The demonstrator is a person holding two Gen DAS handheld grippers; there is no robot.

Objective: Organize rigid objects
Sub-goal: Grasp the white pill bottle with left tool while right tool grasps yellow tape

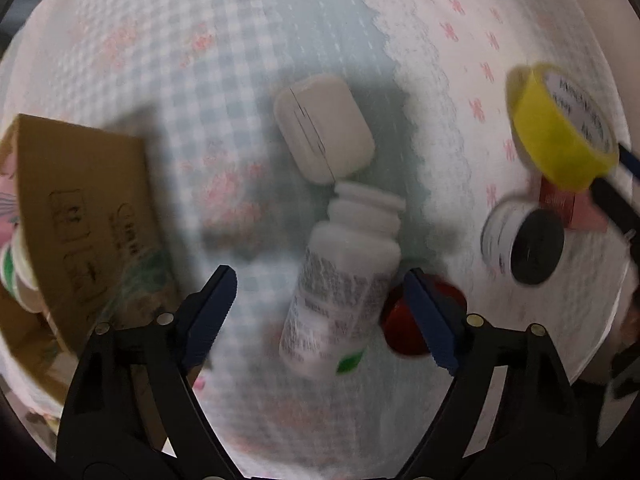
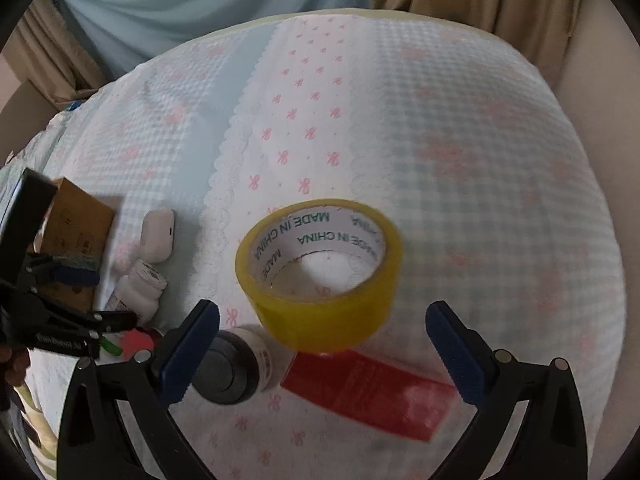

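Left gripper (image 1: 320, 312) is held wide open, empty, straddling the white plastic pill bottle (image 1: 340, 280) lying on its side. Right gripper (image 2: 322, 344) is likewise spread wide, gripping nothing, before the yellow roll of packing tape (image 2: 320, 276).

Risk, as judged: the round bottle could be rolled off by one pad touching first, nudging the white rounded earbud case (image 1: 324, 128).

Soft checked quilt (image 2: 480, 160) noted; curtains behind.

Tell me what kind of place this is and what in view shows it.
Probably a bedroom at home, with the work done on a bed. The soft, domed surface wears a gingham bedsheet with pink bows and lace trim, and curtains hang behind it. Loose household items lie on it: yellow tape roll, white pill bottle.
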